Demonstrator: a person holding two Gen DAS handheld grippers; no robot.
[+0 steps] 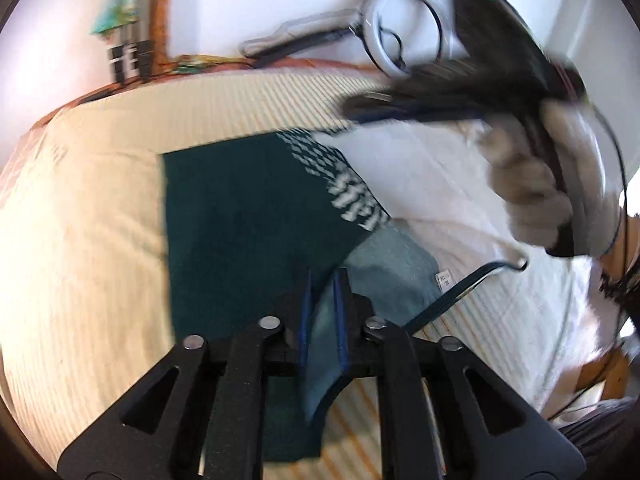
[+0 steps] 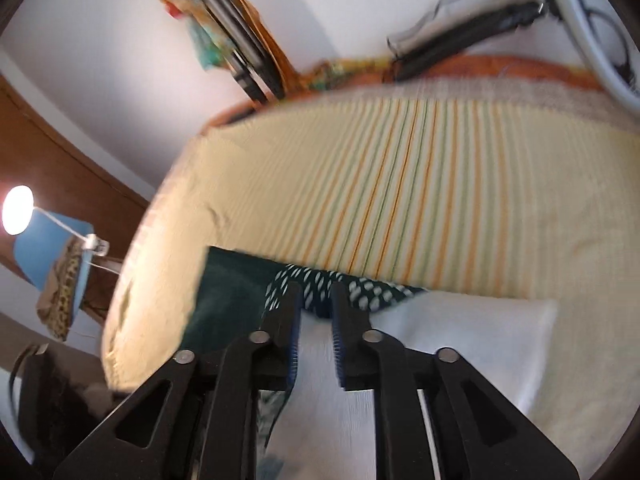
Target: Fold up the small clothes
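Note:
A dark green garment (image 1: 248,216) with a white dotted pattern (image 1: 344,184) lies flat on the striped bed. My left gripper (image 1: 322,280) is shut on its pale blue-green edge (image 1: 384,268), which runs back between the fingers. The right gripper (image 1: 400,108) shows blurred at the upper right of the left wrist view, held by a gloved hand (image 1: 532,196). In the right wrist view the right gripper (image 2: 314,300) is slightly open over a white cloth (image 2: 440,332), with the green garment (image 2: 236,300) just beyond its tips.
The bed (image 2: 400,184) has a cream sheet with orange and green stripes. A ring light (image 1: 404,28) and a folded stand (image 2: 464,40) lean at the wall. A lit blue lamp (image 2: 44,248) stands left of the bed. A cable (image 1: 460,292) crosses the sheet.

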